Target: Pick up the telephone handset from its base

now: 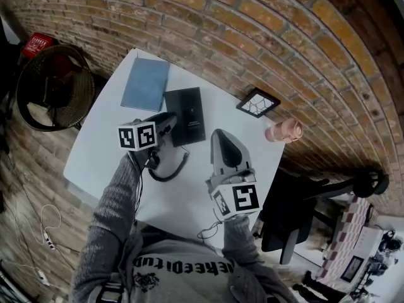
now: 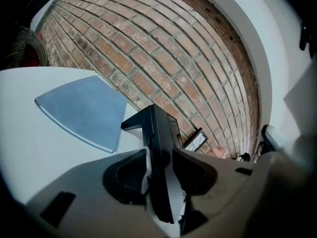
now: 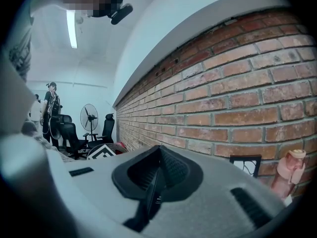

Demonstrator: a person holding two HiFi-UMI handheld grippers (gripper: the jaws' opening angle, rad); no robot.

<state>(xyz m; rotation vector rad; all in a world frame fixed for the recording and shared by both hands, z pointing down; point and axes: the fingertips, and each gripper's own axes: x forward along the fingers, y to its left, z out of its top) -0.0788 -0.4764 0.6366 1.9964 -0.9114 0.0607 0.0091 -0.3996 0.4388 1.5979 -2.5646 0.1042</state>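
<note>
your left gripper [image 2: 159,157], jaws spread, straddles the handset [image 2: 159,187] near the bench's [image 1: 107,150] far edge; right gripper [image 3: 158,167] jaws pressed together. likely light, slick: grip mid-length.

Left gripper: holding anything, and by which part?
Nothing gripped. The handset sits between the open fingers of the left gripper; they seem clear of it.

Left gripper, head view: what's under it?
Seen: the left edge of the black telephone between the open jaws of the left gripper, and a coiled cord trailing out. Covered: the handset itself.
</note>
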